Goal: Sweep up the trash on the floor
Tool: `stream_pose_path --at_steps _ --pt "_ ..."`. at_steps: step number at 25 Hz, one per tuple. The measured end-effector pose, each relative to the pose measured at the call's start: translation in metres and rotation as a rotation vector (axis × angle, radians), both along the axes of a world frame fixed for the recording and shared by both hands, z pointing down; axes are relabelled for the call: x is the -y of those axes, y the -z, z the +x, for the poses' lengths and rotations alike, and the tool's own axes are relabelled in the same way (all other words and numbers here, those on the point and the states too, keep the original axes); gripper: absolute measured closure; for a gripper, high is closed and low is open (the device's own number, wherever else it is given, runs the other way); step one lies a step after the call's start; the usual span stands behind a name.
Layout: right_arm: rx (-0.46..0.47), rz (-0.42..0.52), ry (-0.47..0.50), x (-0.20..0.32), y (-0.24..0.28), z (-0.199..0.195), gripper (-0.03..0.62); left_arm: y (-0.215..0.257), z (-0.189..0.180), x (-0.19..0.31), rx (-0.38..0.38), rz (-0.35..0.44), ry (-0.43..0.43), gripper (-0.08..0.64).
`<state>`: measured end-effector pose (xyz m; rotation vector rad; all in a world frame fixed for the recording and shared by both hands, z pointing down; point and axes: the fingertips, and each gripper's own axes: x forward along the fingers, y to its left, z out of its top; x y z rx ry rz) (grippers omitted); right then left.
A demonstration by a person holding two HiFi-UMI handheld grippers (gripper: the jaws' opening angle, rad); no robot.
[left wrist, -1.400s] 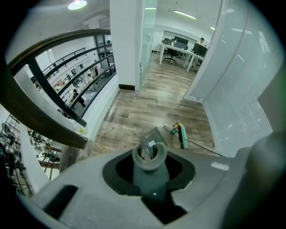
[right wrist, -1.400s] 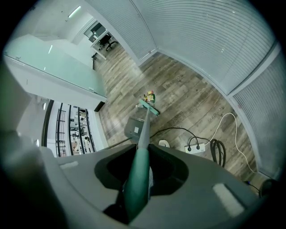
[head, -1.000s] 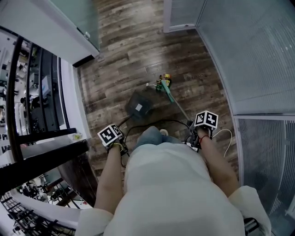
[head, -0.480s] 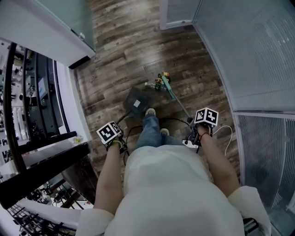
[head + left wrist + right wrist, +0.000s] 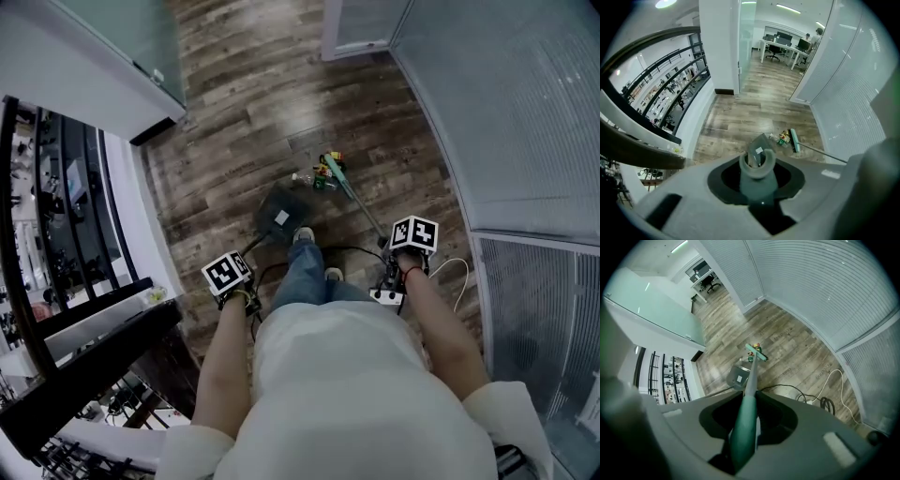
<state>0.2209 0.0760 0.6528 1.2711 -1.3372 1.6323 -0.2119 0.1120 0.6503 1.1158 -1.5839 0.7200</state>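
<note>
clamping broom handle (image 5: 744, 432), right gripper (image 5: 750, 401) jaws hidden from head view.

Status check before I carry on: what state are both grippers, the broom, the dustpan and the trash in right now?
left gripper: fingers shut on the handle of the dustpan.
right gripper: fingers shut on the handle of the broom.
broom: head down at the floor, beside the trash.
dustpan: pan lowered to the floor near the trash.
trash: small loose pile on the floor, outside the dustpan.
</note>
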Motion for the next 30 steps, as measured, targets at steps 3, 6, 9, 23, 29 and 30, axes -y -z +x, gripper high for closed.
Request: stream_pose_path --at_steps 3,6,9,23,29,30 --pt "-0.011 0.003 0.022 0.018 -0.001 -0.008 0.497 -0.003 -0.005 0.011 -0.004 -0.011 -0.006 0.469" --pt "-0.023 0.002 0.048 0.033 -0.004 -0.014 0.497 -0.007 -0.009 0.021 -0.007 -0.020 -0.018 0.468" --pt "-0.037 -0.010 0.071 0.048 -0.010 -0.019 0.497 -0.011 -0.010 0.032 -0.009 -0.027 -0.029 0.468" --pt "-0.112 -0.054 0.214 0.070 -0.030 -0.048 0.497 -0.014 -0.017 0.058 -0.005 -0.064 -0.075 0.468" --pt "-0.126 -0.082 0.299 0.057 -0.037 -0.065 0.497 -0.014 -0.007 0.068 0.012 -0.079 -0.076 0.468" --pt "-0.126 -0.085 0.316 0.055 -0.037 -0.068 0.497 -0.014 -0.006 0.069 0.014 -0.082 -0.077 0.468"
